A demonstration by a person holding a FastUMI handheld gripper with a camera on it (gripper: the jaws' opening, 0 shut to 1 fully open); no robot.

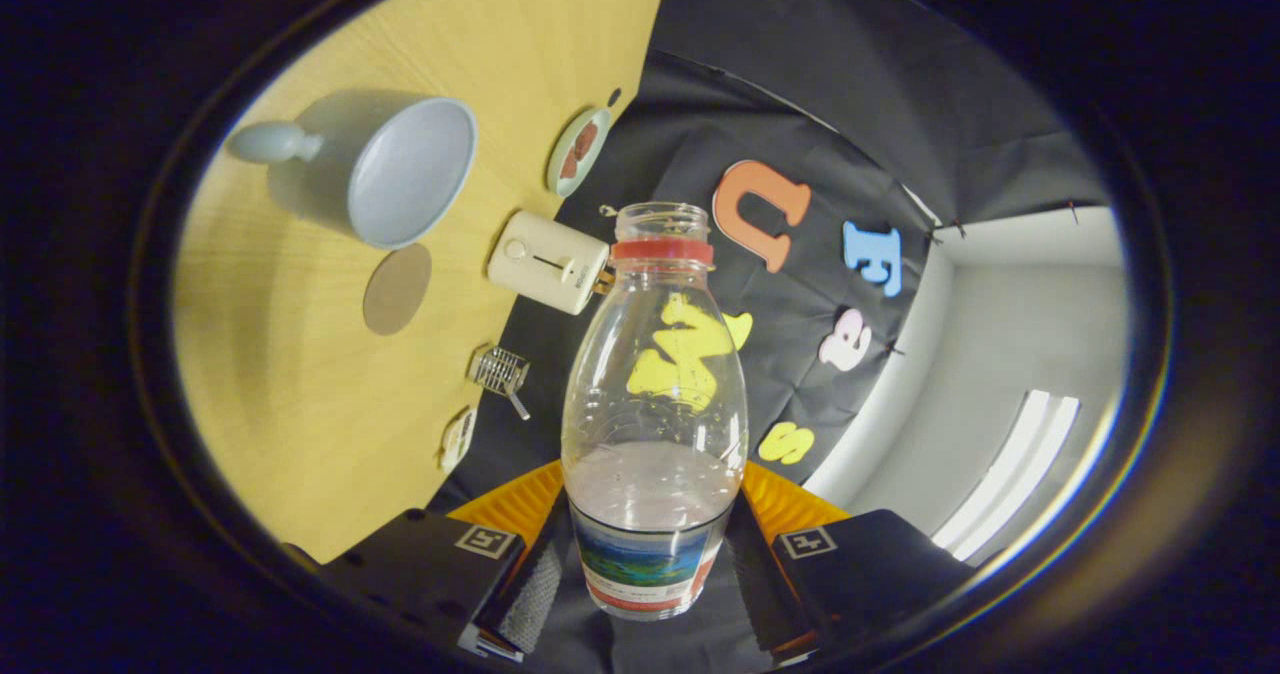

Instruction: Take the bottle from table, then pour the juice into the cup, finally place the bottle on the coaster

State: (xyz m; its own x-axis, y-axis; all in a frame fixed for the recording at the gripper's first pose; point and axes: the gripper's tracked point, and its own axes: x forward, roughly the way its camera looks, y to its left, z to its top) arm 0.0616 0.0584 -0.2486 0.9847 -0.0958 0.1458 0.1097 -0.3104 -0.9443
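Bottle [655, 404] sits between the two fingers of the gripper [650, 564], both pads pressing its labelled lower body, so it is clamped and lifted off the table [290, 394]. No cap on, red neck ring visible, clear liquid low in the body. View is rolled hard: the tabletop reads as a near-vertical slab off to the left of the fingers, which I take as the pour tilt beginning

Step, as I judge it: pick is done, pour is in hand. Mouth of the bottle is not over the cup [400, 169] yet; cup lies well off to the left beyond the fingers, opening facing the camera. Next move needs the neck carried over the cup rim, then more tilt, slowly, since liquid is low and needs a steep angle

Coaster [397, 288], flat brown disc, lies just beside the cup, bare, ready for the final placement

Clutter along the table's far edge: white boxy gadget [548, 261], small plate [578, 150] with something reddish, small wire item [500, 370]

Hard to make out: bottle base and fingertip contact are cut off, cup contents unclear
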